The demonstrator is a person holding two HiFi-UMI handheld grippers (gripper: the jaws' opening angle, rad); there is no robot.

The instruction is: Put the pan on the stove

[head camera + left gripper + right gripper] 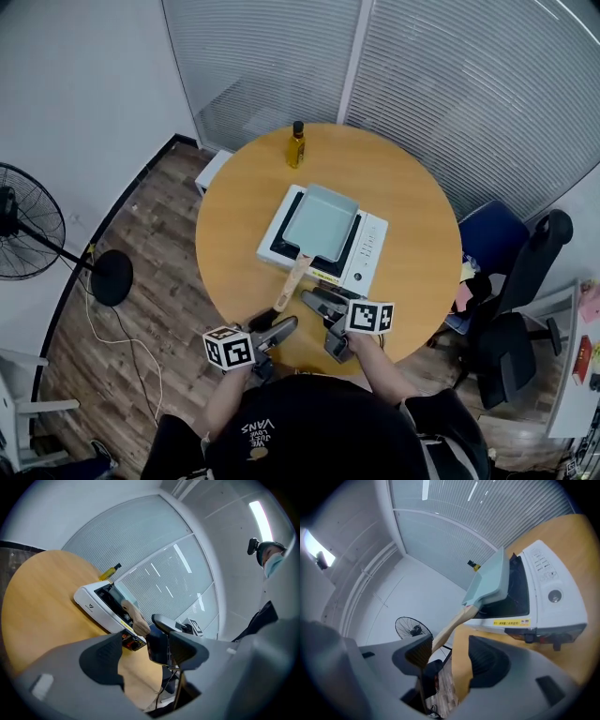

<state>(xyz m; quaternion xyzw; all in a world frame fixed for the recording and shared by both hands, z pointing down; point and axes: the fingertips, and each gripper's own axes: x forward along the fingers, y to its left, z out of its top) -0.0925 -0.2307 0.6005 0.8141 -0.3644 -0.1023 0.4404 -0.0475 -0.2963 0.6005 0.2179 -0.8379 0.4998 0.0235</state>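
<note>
Left gripper (143, 657) gapes wide, empty, near pan handle (291, 281).

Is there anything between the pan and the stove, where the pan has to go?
Nothing visible. The pan already sits on the stove, and its wooden handle sticks out toward the person. The oil bottle stands apart on the table, behind the stove.

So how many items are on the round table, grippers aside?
3: a portable stove at the centre, a pale green rectangular pan on it, and an oil bottle near the far edge. Nothing looks hidden.
</note>
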